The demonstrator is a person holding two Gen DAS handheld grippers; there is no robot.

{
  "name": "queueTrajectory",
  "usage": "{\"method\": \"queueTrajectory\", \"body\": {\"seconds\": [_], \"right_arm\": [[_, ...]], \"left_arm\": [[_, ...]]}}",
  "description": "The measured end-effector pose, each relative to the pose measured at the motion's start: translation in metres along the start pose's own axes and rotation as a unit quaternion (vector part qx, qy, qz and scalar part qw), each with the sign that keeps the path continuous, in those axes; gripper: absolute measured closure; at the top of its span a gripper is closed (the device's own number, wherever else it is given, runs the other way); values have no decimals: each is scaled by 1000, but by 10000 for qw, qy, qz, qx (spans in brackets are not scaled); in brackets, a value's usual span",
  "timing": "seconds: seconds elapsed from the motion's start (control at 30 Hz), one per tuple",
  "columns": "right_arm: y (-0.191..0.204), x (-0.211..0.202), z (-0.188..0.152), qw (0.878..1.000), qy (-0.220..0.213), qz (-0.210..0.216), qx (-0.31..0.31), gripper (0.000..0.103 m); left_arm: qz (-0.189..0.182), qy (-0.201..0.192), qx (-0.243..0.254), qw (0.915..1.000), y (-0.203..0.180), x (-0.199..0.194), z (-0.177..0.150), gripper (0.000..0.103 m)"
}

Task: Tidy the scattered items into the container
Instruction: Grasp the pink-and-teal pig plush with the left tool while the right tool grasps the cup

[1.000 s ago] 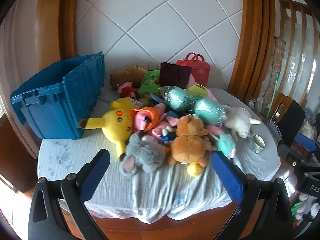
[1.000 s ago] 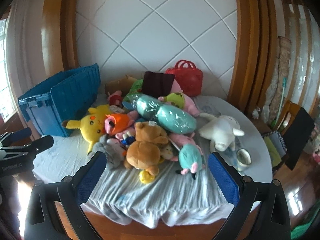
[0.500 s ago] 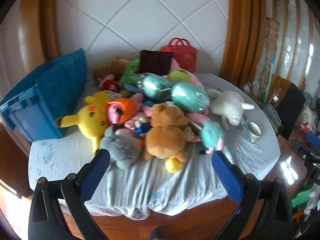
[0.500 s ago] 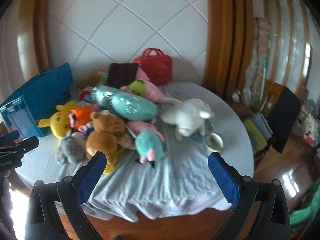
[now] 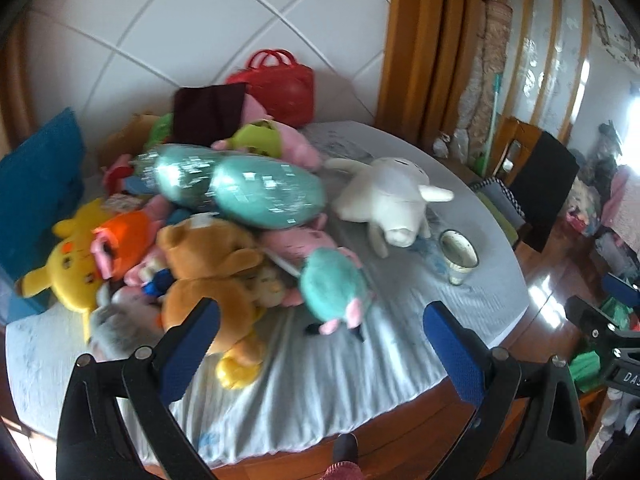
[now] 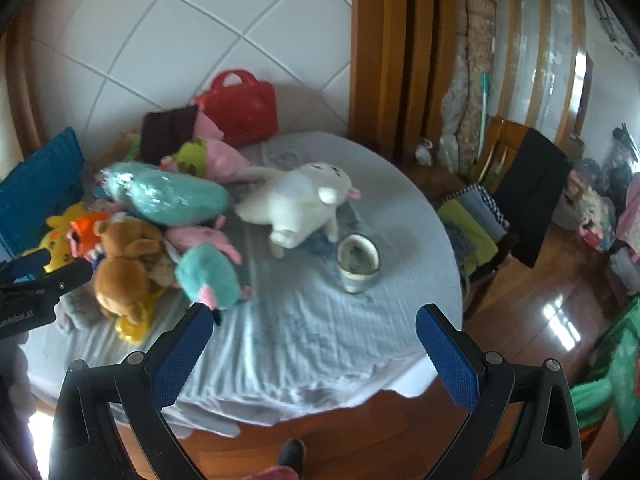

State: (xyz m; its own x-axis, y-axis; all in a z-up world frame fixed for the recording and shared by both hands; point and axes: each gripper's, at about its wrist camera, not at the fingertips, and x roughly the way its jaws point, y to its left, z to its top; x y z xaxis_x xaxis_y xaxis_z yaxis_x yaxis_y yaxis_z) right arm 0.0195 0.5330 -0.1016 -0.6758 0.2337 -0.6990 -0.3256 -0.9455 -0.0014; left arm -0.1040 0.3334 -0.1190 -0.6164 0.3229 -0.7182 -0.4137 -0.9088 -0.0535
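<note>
A round table draped in pale blue cloth (image 6: 320, 340) is shown, with a heap of soft plush toys (image 5: 224, 216) piled on its left half and a blue plastic crate (image 5: 36, 176) just left of the heap. A white plush animal (image 6: 300, 200) lies right of the heap, beside a small ceramic cup (image 6: 357, 262). The left gripper (image 5: 320, 316) and right gripper (image 6: 312, 320) are held wide apart and empty, short of the table's near edge.

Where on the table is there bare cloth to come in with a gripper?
Bare cloth runs along the near edge, in front of the cup, and right of the white plush. The left half is crowded: plush pile up to the blue crate.
</note>
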Motion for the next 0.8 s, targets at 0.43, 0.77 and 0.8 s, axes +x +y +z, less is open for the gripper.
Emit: {"method": "queueTrajectory", "body": {"seconds": [0.43,0.77,0.8], "right_arm": [[-30,136,45,9972,702,220,-151,4],[-55,203,37,9905,1357,229,-77,8],[-59,208,38,9900,1386,260,-85,8]], "left_arm": [[180,877,-350,9954,-15,132,30,0],[438,1325,-485,9890,-20,173,26,0],[479,1353,-512,9883,-21,175,25,0]]}}
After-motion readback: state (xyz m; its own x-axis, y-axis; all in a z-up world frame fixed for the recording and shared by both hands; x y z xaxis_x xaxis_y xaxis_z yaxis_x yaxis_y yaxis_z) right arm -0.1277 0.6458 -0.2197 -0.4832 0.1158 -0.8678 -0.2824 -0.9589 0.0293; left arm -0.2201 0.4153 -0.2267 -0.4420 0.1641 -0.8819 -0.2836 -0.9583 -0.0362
